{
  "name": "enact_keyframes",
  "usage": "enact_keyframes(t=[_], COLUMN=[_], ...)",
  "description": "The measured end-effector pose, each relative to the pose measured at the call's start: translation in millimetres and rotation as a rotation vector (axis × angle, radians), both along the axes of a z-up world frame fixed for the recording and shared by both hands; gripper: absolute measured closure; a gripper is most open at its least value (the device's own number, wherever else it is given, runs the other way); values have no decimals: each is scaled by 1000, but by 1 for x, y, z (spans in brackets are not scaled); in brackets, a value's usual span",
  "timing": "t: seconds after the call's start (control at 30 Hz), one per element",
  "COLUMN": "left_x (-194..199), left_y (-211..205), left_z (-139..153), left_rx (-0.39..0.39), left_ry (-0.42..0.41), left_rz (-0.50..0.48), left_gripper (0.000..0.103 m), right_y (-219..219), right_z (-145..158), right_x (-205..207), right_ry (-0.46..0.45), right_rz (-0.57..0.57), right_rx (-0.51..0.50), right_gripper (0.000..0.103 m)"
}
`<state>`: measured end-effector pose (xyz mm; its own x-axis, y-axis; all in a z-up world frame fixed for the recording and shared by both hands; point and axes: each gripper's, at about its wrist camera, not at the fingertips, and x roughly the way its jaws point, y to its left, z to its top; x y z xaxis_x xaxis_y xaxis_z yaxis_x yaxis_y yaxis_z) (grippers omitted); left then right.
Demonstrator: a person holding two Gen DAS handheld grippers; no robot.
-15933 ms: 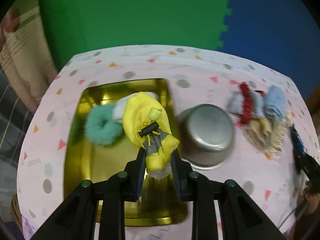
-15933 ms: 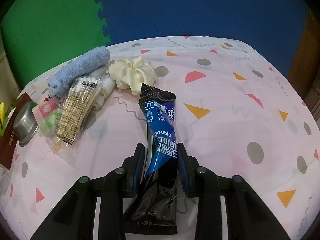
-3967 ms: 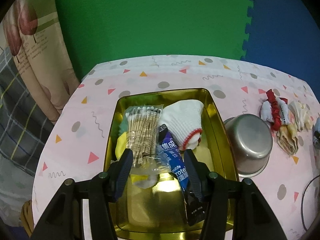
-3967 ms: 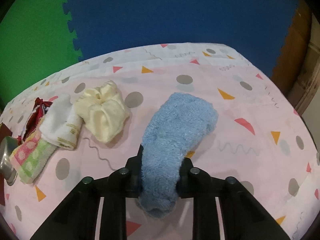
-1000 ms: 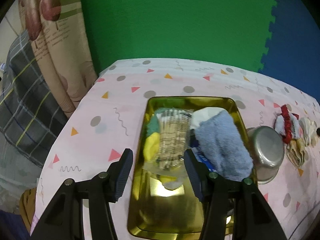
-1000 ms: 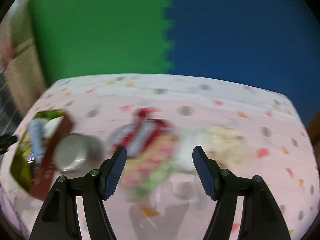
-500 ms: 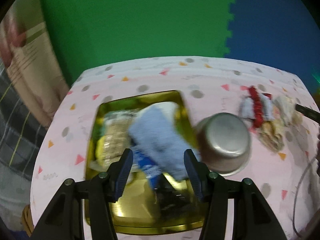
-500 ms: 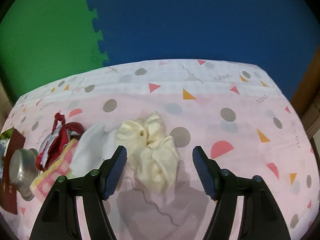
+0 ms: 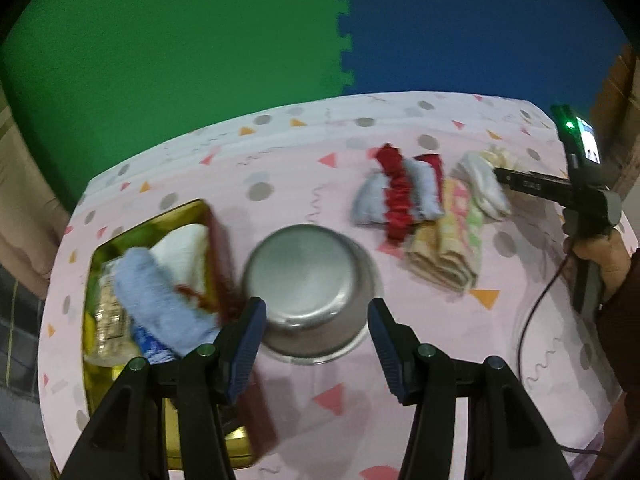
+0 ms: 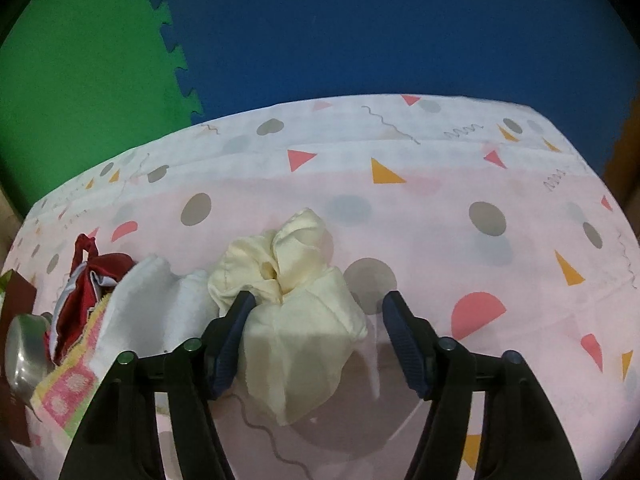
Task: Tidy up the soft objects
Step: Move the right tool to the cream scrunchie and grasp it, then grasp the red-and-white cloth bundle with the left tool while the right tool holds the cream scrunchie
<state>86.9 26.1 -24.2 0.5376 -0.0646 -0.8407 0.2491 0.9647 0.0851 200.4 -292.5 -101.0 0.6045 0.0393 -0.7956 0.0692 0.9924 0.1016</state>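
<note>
Left wrist: gold tray [image 9: 94,376], blue sock [image 9: 160,300] inside

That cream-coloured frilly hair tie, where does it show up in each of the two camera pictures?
Left wrist view: only a sliver of the cream scrunchie shows far right, behind the white cloth, near the other tool.
Right wrist view: the scrunchie fills the centre, between the closing jaws of the right tool, not yet pinched.
Shared landmark: the red scrunchie beside it.

Bare table [image 10: 460,208] lies right of the cream scrunchie [image 10: 292,296]; a white cloth [image 10: 160,304] crowds its left.
</note>
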Motion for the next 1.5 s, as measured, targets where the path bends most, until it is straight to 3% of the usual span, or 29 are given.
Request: enact_keyframes(t=[0.17, 0.27, 0.83, 1.2, 1.5], left_x=[3, 7, 44, 76, 89], left_y=[-20, -26, -47, -63, -78], left_z=[-6, -9, -8, -2, -7], left_rx=[-16, -13, -51, -101, -119], left_ry=[19, 28, 23, -8, 17], left_rz=[-24, -21, -12, -32, -85], left_gripper=[49, 49, 49, 49, 49], right_y=[-1, -4, -16, -13, -14], right_z=[0, -1, -3, -4, -5], right_x=[-1, -5, -45, -44, -45], right_ry=[-10, -14, -11, -11, -13], right_rz=[13, 10, 43, 43, 42], right_rx=[-13, 0, -49, -72, -59], right_gripper=[72, 77, 79, 79, 78])
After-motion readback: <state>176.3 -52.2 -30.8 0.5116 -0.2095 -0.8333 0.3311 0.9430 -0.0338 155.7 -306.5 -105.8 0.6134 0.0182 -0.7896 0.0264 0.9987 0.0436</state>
